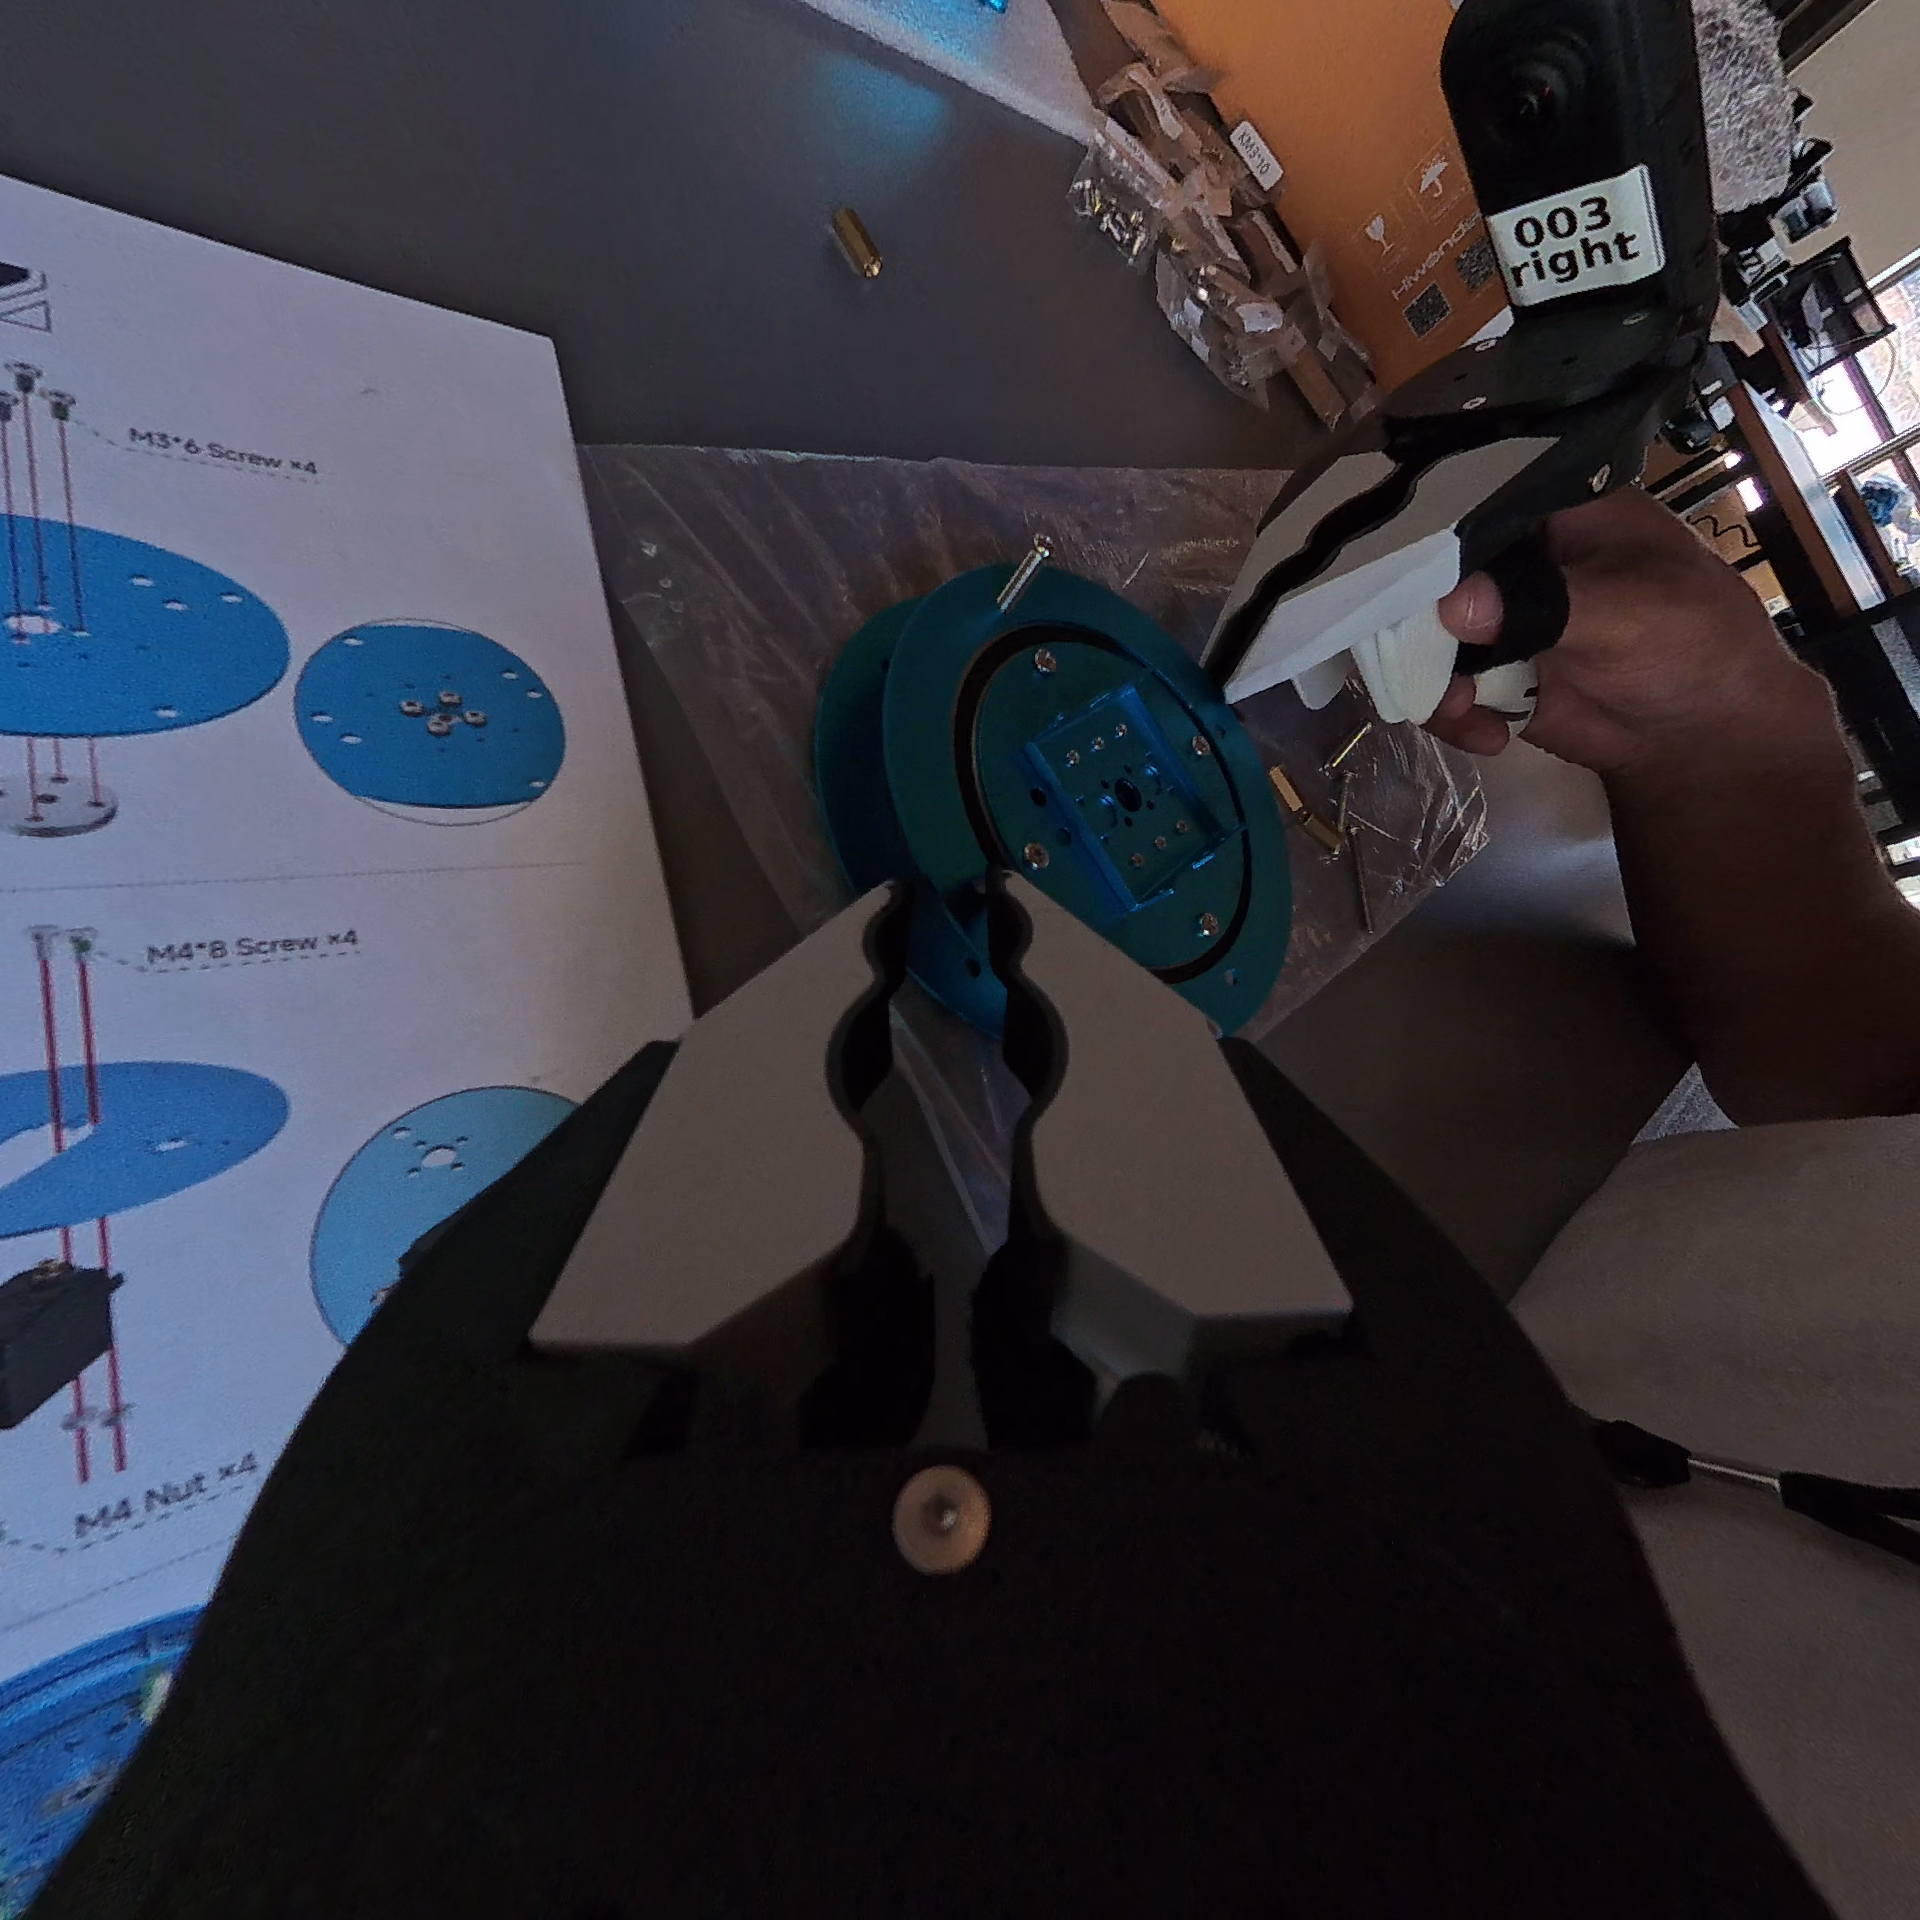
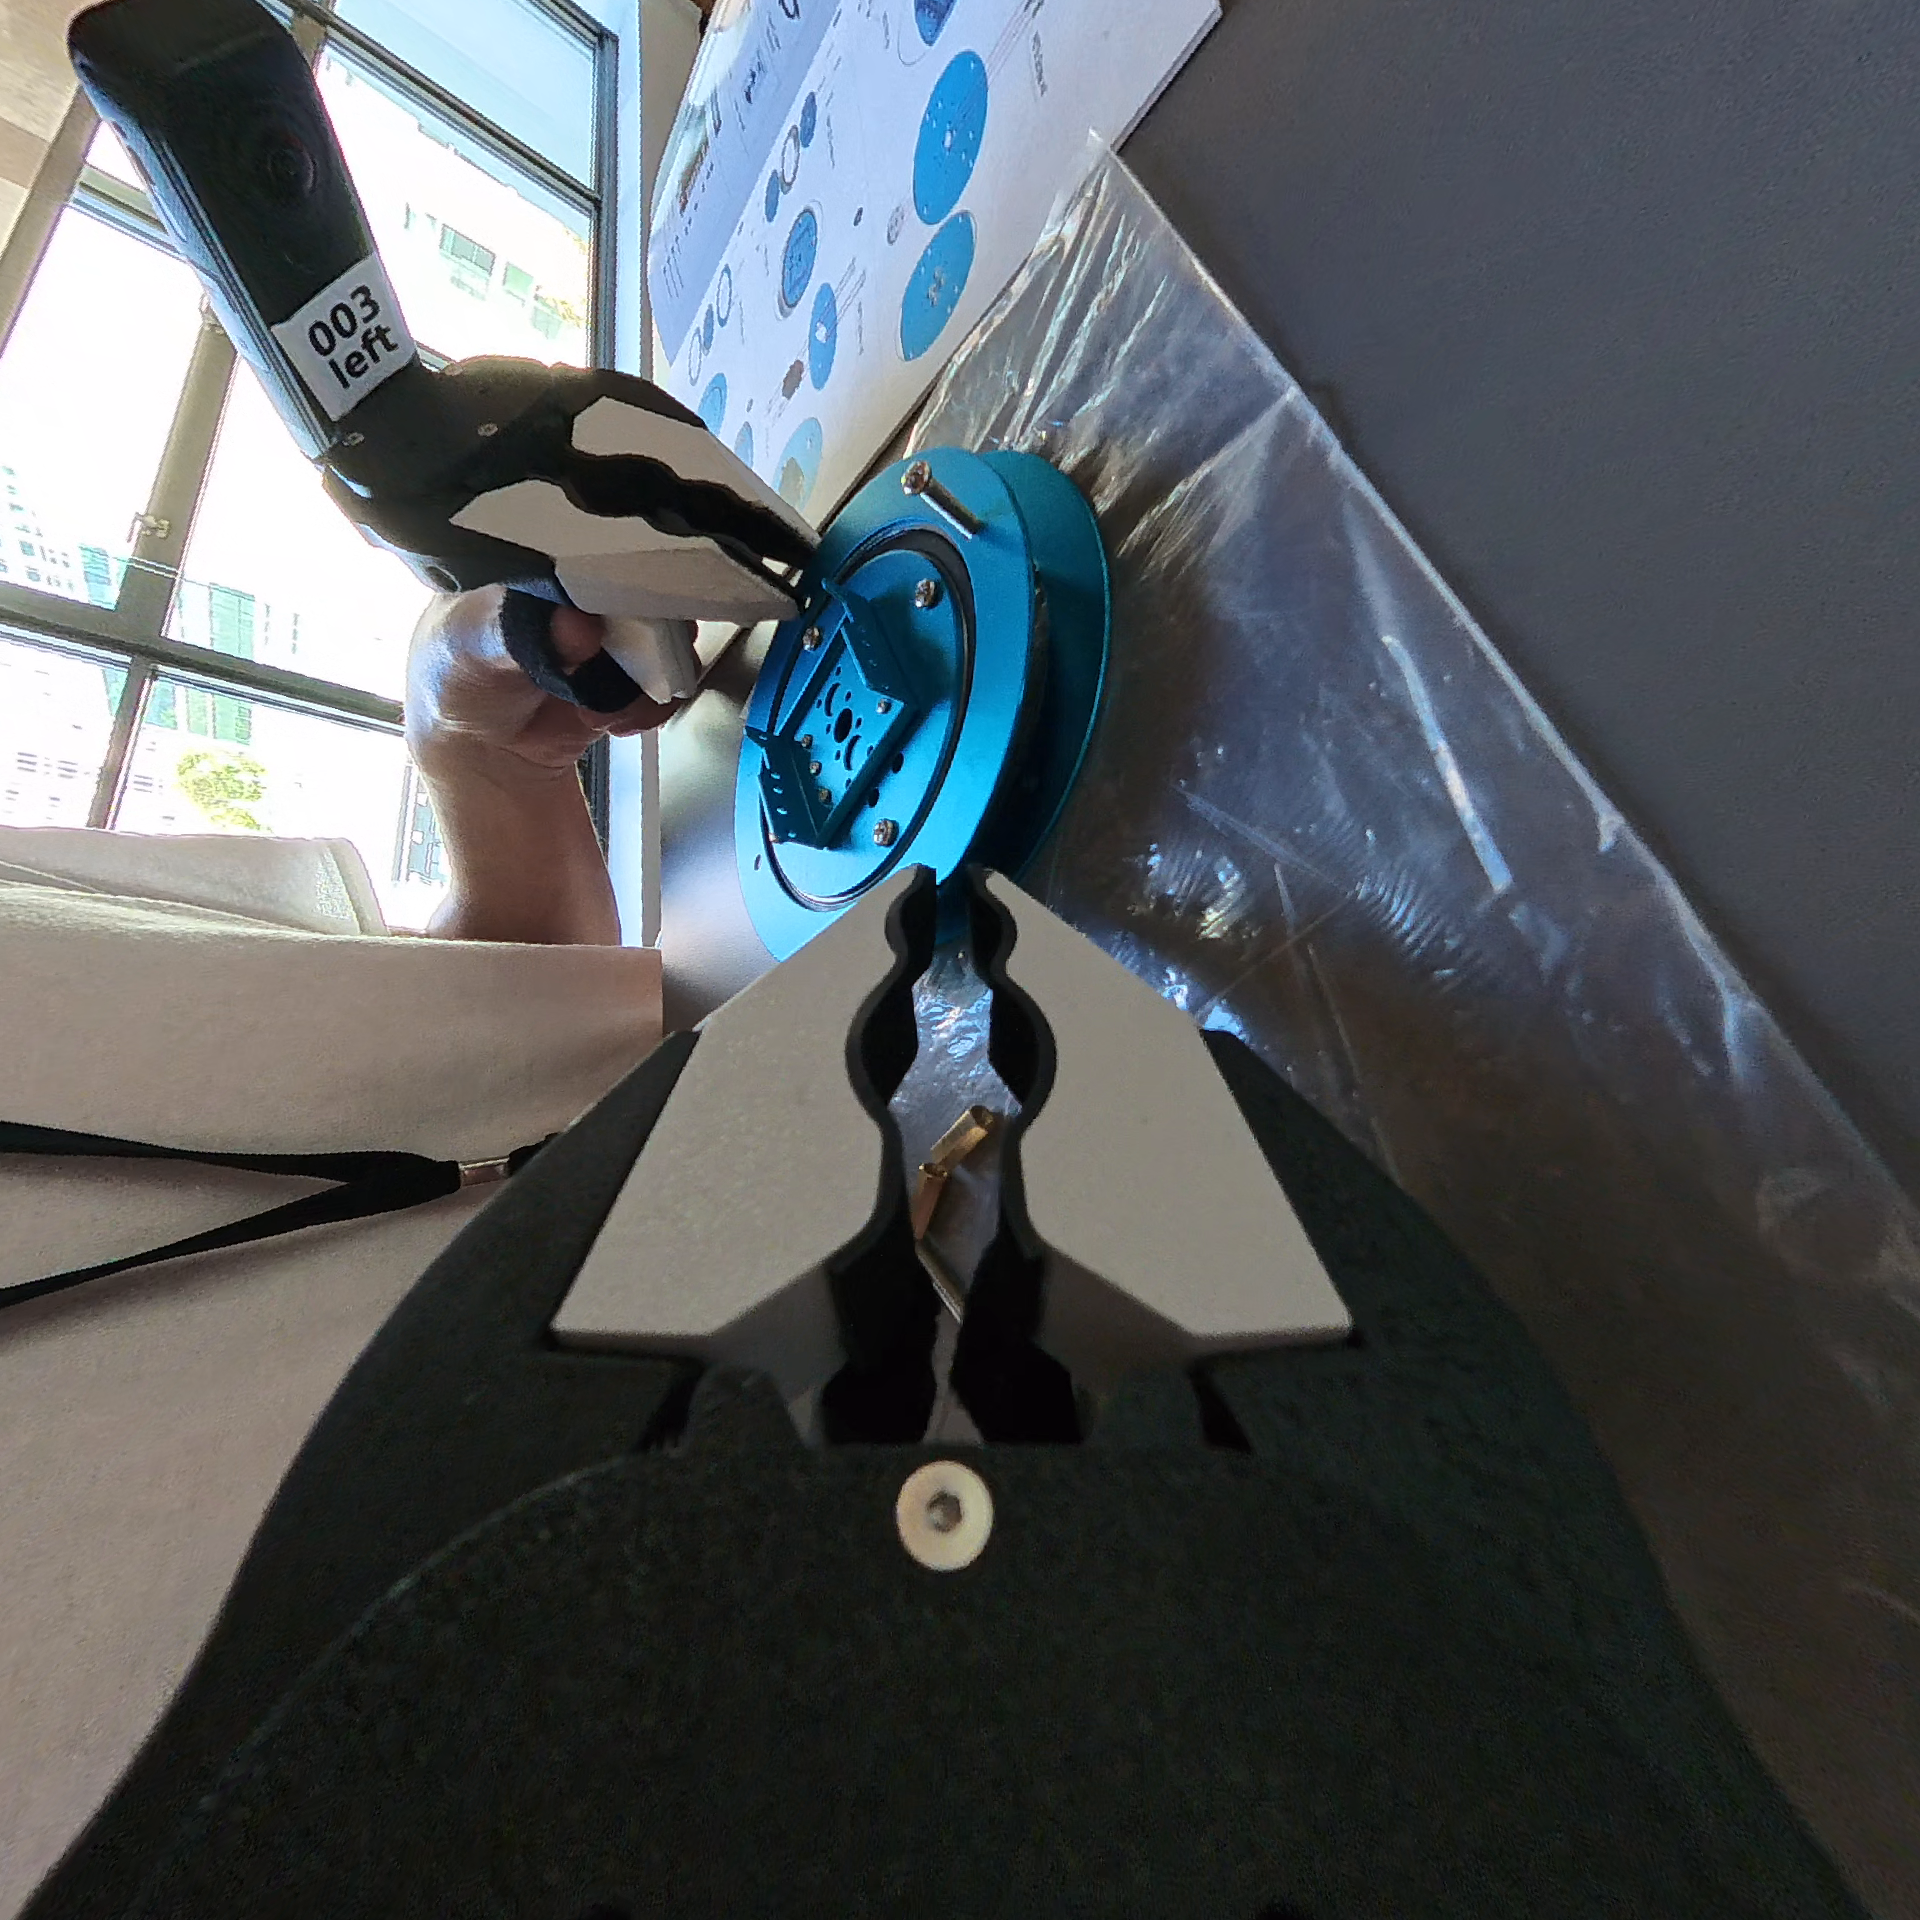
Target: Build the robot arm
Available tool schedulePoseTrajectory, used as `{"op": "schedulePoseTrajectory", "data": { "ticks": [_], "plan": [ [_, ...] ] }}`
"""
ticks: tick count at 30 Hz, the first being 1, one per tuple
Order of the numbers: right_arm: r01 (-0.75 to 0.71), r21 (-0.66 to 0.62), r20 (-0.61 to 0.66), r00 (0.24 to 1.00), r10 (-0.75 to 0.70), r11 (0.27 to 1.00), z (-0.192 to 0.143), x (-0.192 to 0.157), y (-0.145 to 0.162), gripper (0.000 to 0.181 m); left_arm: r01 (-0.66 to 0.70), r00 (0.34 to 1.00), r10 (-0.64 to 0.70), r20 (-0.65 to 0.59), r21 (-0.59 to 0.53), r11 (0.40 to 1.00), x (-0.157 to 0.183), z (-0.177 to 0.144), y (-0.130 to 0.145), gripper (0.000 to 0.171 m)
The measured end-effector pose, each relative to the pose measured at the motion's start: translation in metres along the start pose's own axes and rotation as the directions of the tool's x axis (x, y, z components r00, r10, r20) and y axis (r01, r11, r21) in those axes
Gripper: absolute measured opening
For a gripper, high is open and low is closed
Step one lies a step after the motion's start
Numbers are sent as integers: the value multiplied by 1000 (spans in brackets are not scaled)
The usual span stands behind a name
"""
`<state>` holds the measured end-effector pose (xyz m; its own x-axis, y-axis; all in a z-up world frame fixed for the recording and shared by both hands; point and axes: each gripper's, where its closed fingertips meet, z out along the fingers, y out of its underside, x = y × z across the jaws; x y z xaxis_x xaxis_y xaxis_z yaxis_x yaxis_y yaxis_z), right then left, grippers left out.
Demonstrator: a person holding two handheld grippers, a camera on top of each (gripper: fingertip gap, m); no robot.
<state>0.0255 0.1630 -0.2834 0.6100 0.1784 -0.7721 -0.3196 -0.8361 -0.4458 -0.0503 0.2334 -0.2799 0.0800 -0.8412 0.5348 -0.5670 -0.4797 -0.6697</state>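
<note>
Grey table (image 1: 520, 156) carried the whole lot, with a large white instruction sheet (image 1: 260, 623) of blue disc diagrams lying on its one side and a clear plastic bag (image 2: 1351, 727) spread flat beside the sheet. On the bag stood the blue disc assembly (image 1: 1091, 790): two round blue plates stacked one over the other, a black ring inset in the upper plate, and a small rectangular blue bracket (image 1: 1127, 805) screwed at its centre. An orange cardboard box (image 1: 1330, 208) and a heap of small clear parts bags (image 1: 1195, 239) sat at the far edge of the table, well apart from the assembly. Left gripper (image 1: 945, 899) held its tips at the near rim of the assembly, the rim edge lying in the narrow gap between the two fingers (whether they pinched it or merely straddled it could not be told); in the right wrist view the same gripper (image 2: 800, 582) reached in from the window side, tilted downward, a hand wrapped round its handle. Right gripper (image 2: 951, 883) stood likewise at the opposite rim, its fingers slightly apart with the plate edge at the gap, contact uncertain; its hand (image 1: 1621, 665) gripped the white handle, forearm angled in from the side. One long screw (image 1: 1023, 571) leaned on the upper plate's far rim. A brass standoff (image 1: 857, 241) lay alone on the bare table; another brass standoff (image 1: 1280, 795) and several loose screws (image 1: 1351, 821) lay on the bag just beside the assembly.
</note>
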Motion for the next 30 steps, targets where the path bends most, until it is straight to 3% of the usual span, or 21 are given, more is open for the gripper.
{"op": "schedulePoseTrajectory", "data": {
  "ticks": [10,14,17,26,30],
  "plan": [
    [33,67,-13,999,-33,997,-18,-2,-12,5,-25,1000,25,2,47,999,4,-14,-6,16],
    [176,175,-52,984,-169,969,-39,-14,-25,4,-111,994,110,17,125,986,15,-35,-10,16],
    [332,266,-188,939,-289,905,-54,-19,-27,6,-182,983,175,50,180,967,22,-53,-9,16],
    [594,415,-453,792,-410,690,-62,-74,19,26,-259,965,262,25,285,923,51,-90,14,16],
    [614,378,-516,761,-392,693,-54,-73,46,31,-292,952,307,-9,292,911,71,-86,29,16]
  ]
}}
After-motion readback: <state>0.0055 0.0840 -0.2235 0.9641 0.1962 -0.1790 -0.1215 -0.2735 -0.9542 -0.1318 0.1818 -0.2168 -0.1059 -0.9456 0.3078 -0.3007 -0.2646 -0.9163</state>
